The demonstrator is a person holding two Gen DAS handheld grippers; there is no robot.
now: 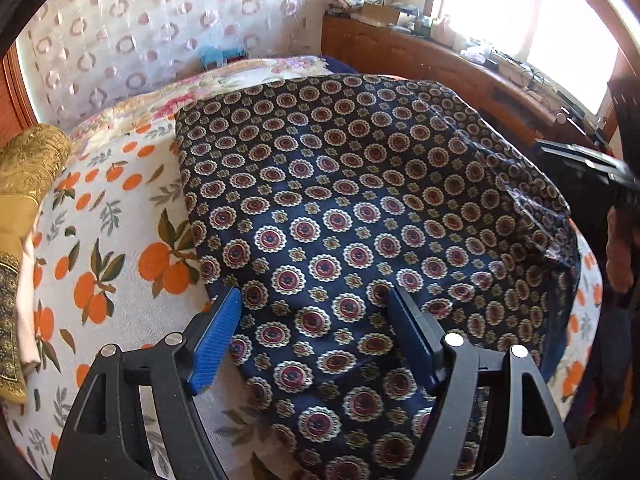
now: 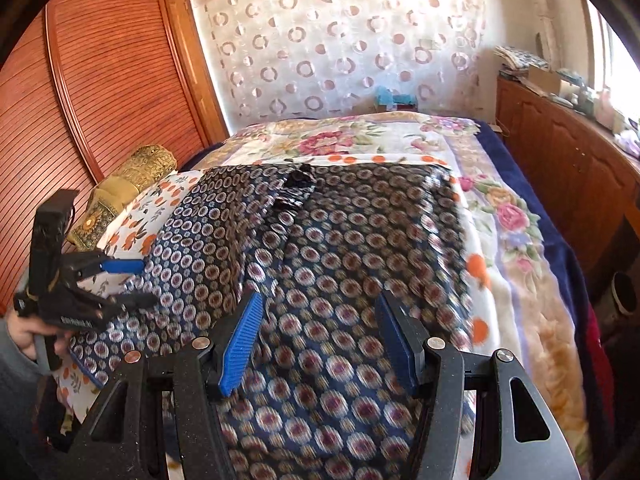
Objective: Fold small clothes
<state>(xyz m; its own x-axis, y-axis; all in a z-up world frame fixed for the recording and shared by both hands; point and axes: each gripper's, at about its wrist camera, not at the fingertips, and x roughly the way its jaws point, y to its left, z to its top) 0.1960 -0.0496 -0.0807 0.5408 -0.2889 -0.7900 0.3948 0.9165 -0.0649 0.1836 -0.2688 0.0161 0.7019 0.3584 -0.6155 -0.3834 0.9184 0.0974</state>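
Observation:
A navy garment with red-and-cream medallions [image 1: 360, 208] lies spread on the bed; it also shows in the right wrist view [image 2: 340, 260], with a bunched part near its far edge. My left gripper [image 1: 314, 300] is open, blue pads straddling the near left corner of the cloth, just above it. It also shows at the left of the right wrist view [image 2: 136, 284], open over the cloth's left edge. My right gripper [image 2: 318, 308] is open and hovers over the near middle of the garment. Its body shows at the right edge of the left wrist view [image 1: 592, 168].
An orange-print sheet [image 1: 120, 248] and a floral blanket [image 2: 512, 216] cover the bed. A gold cushion [image 1: 28, 168] lies at the left. A wooden wardrobe [image 2: 100, 80] stands left, a wooden cabinet [image 2: 568, 160] with clutter right.

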